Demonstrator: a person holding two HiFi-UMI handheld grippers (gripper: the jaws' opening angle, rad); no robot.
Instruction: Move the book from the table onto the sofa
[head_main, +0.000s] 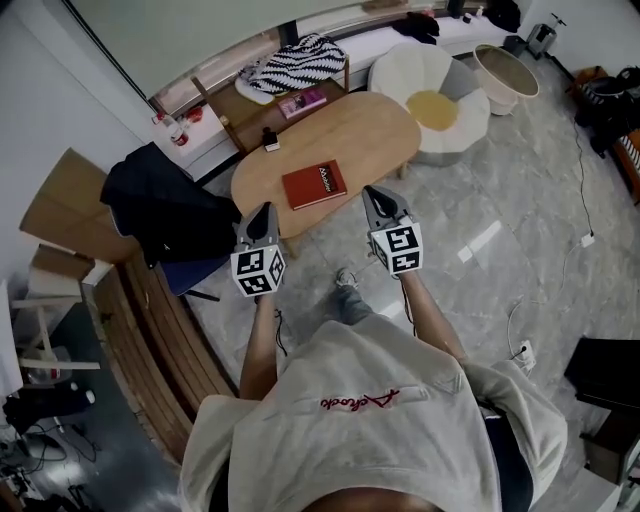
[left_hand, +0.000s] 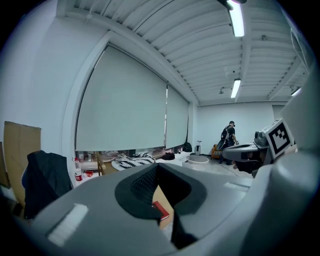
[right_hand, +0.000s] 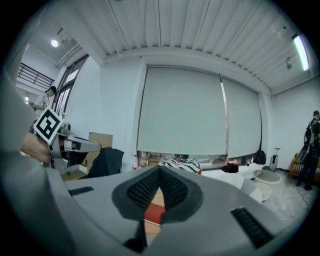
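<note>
A red book (head_main: 314, 184) lies flat on the near part of the oval wooden table (head_main: 375, 125). My left gripper (head_main: 265, 213) is shut and empty, just short of the table's near-left edge. The right gripper (head_main: 377, 196) is also shut and empty, close to the book's right side, apart from it. In the left gripper view a corner of the book (left_hand: 161, 209) shows below the closed tips of that gripper (left_hand: 157, 167). The right gripper view shows the book (right_hand: 154, 212) under the closed tips (right_hand: 160, 172). A wooden seat with a zebra-striped cushion (head_main: 296, 60) stands behind the table.
A black jacket (head_main: 160, 205) hangs over a chair left of the table. A small dark object (head_main: 271, 141) sits on the table's far-left end, a pink book (head_main: 302, 102) on the wooden seat. A white flower-shaped cushion seat (head_main: 432, 100) and a round basin (head_main: 505, 75) stand to the right. A person (left_hand: 229, 135) stands far off.
</note>
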